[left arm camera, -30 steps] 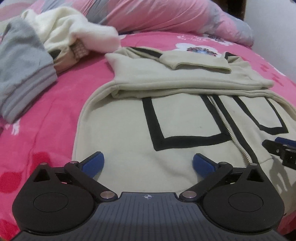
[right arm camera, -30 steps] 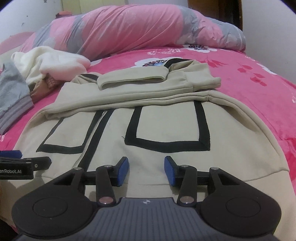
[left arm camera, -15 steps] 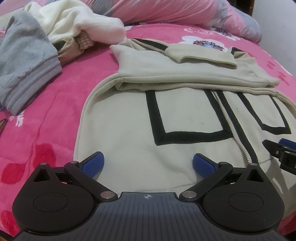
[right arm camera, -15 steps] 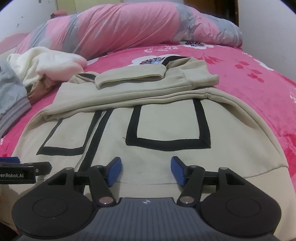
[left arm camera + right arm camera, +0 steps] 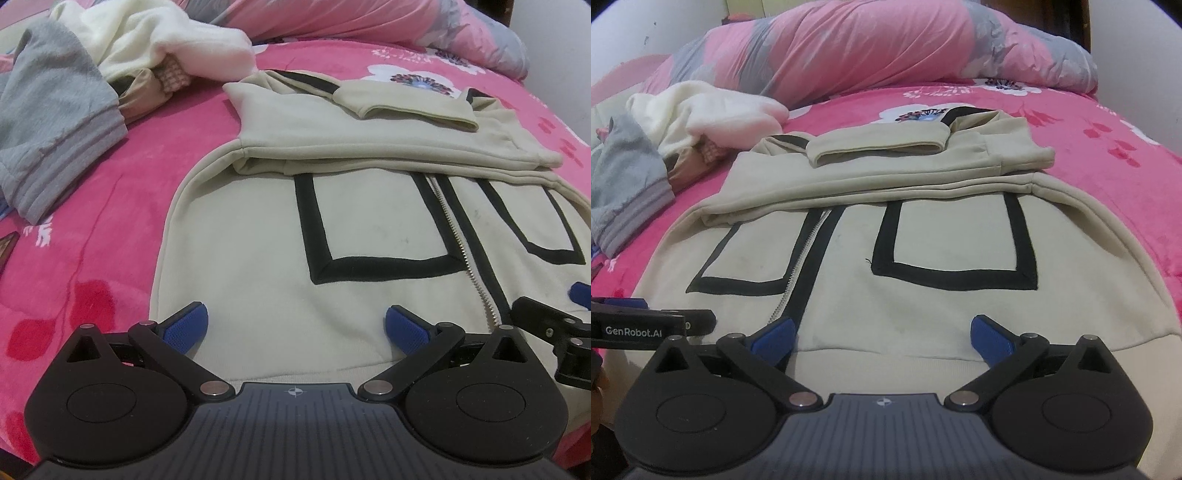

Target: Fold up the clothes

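A beige zip jacket (image 5: 251, 236) (image 5: 945, 236) with black pocket outlines lies flat on the pink bed. Its sleeves and upper part are folded across the chest (image 5: 369, 140) (image 5: 886, 173). My left gripper (image 5: 295, 326) stands open over the jacket's near hem, left of the zip (image 5: 458, 236), nothing between its blue pads. My right gripper (image 5: 882, 338) is over the hem to the right of the zip (image 5: 798, 269); its jaws are opening wide with only flat cloth beneath them. Each gripper shows at the other view's edge: the right gripper's finger (image 5: 546, 321), the left gripper's finger (image 5: 650, 325).
A pile of other clothes lies at the far left: a grey garment (image 5: 51, 122) (image 5: 624, 184) and a cream fleece (image 5: 155, 40) (image 5: 701, 110). A pink and grey duvet roll (image 5: 871, 48) runs along the bed's far side. A white wall (image 5: 1145, 55) stands at right.
The right gripper's jaws have spread from half open to wide. The left wrist view has tilted down a little, so the jacket sits lower in its frame.
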Tool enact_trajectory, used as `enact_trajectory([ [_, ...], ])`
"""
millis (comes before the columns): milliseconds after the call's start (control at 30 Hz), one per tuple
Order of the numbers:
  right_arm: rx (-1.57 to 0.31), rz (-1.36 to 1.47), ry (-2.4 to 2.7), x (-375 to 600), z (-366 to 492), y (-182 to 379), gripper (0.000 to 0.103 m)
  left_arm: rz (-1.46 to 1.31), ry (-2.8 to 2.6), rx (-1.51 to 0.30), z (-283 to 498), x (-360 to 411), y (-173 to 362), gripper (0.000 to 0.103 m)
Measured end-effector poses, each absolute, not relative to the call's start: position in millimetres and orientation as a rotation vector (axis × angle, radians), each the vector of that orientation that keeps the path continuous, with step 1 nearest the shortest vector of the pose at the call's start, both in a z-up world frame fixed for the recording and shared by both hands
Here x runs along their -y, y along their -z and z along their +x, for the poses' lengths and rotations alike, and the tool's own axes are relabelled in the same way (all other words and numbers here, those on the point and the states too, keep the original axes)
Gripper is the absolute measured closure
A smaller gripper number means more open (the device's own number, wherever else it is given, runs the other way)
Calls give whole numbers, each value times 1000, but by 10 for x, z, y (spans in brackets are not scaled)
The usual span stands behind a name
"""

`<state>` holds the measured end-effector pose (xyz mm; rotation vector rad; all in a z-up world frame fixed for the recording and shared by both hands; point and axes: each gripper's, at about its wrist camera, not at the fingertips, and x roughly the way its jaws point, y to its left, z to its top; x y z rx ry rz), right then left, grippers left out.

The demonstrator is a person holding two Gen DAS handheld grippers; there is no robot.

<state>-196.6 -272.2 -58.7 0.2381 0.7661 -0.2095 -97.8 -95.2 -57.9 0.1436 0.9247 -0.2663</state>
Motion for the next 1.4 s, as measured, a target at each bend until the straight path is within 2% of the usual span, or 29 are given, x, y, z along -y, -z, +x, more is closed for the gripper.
enact_trajectory([
  [900, -759, 48, 192, 2582, -2334, 580, 0, 176, 236, -931, -1031, 999, 558, 0],
  [1167, -730, 101, 193, 2595, -2559, 531, 0, 185, 232, -922, -1052, 1000, 561, 0],
  [1400, -645, 275, 210, 2839, -2789, 354, 4, 186, 280, -878, -1141, 918, 549, 0],
])
